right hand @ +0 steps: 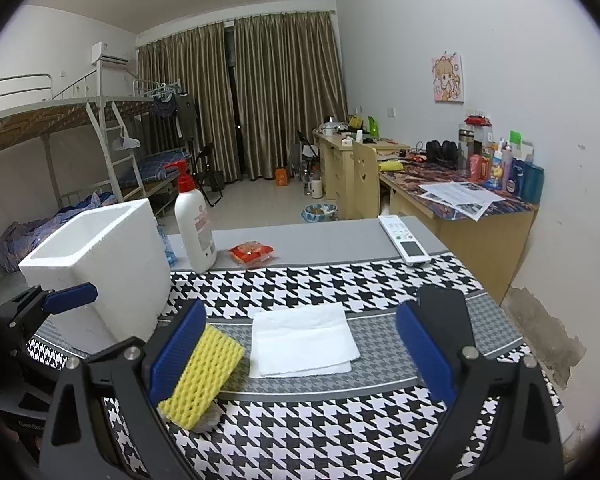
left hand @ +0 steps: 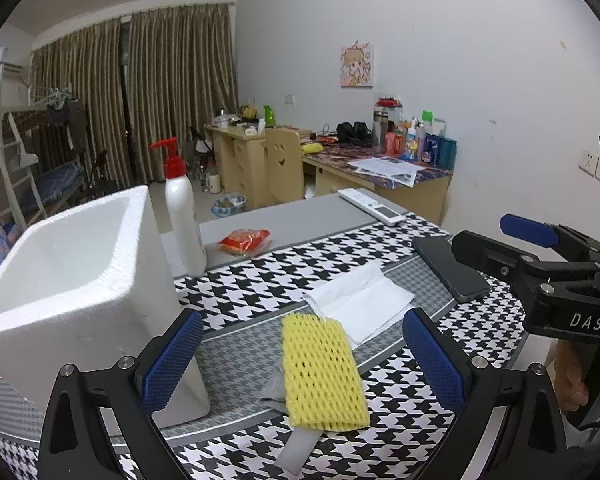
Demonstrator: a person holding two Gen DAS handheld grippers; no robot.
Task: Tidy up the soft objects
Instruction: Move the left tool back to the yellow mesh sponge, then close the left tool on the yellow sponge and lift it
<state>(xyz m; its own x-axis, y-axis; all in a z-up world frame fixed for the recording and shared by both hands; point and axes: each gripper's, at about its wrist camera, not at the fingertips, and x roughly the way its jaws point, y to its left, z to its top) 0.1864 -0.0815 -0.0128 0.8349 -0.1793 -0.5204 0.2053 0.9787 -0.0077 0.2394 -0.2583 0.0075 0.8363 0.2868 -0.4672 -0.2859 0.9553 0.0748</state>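
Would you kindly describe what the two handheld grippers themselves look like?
Both are matte black linkage frames with silver pivot screws. The left gripper and right gripper each carry two blue fingers with a textured, diamond-patterned face. Seen from the left wrist, the right gripper's body bears white "DAS" lettering. No cables or sleeves are visible.

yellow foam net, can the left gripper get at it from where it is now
Probably yes. The yellow foam net lies flat on the table between the open fingers of the left gripper, nothing on top. The foam box stands close on the left, so that finger has little room.
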